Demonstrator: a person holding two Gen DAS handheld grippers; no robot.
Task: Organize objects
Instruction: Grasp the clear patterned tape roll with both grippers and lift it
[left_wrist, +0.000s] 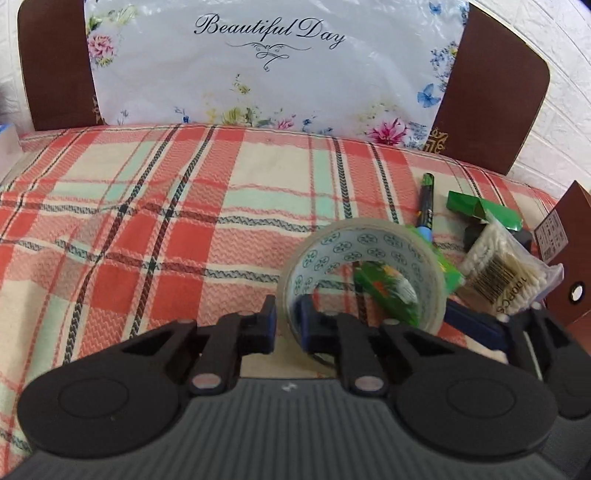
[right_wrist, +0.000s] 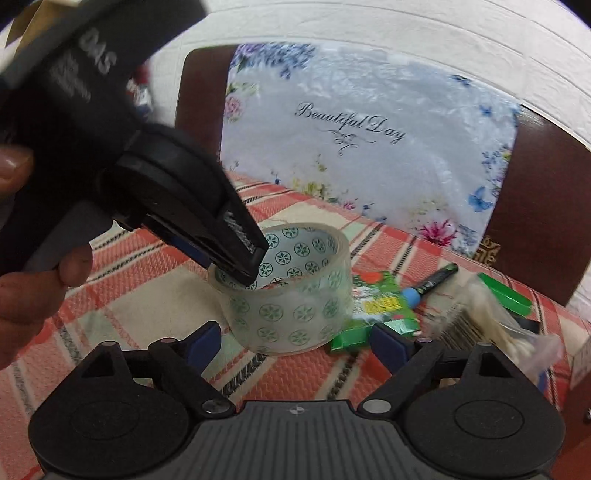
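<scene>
The left gripper (left_wrist: 290, 325) is gripping the tape roll (left_wrist: 364, 273), its jaws clenched on the near wall of the ring: one blue pad sits outside the wall and the other inside the core. In the right wrist view, that same left gripper (right_wrist: 242, 273) is reaching in from 10 o'clock and biting the far rim of the tape roll (right_wrist: 291, 306), which is sitting flat on the plaid cloth (right_wrist: 129, 295) (a red, cream and mint check).

The right gripper (right_wrist: 295, 339) is hovering with its jaws released and spread wide, one on either side of the roll and not touching it.

At 3 o'clock from the roll, a green packet (right_wrist: 376, 306) is lying just beside it, and a marker (right_wrist: 432, 282) is resting beyond it. A bag of cotton swabs (left_wrist: 506, 273) is lying near 3 o'clock too, with a green box (left_wrist: 480, 210) behind it at 1 o'clock. A floral plastic bag (left_wrist: 273, 70) is standing at 12 o'clock.
</scene>
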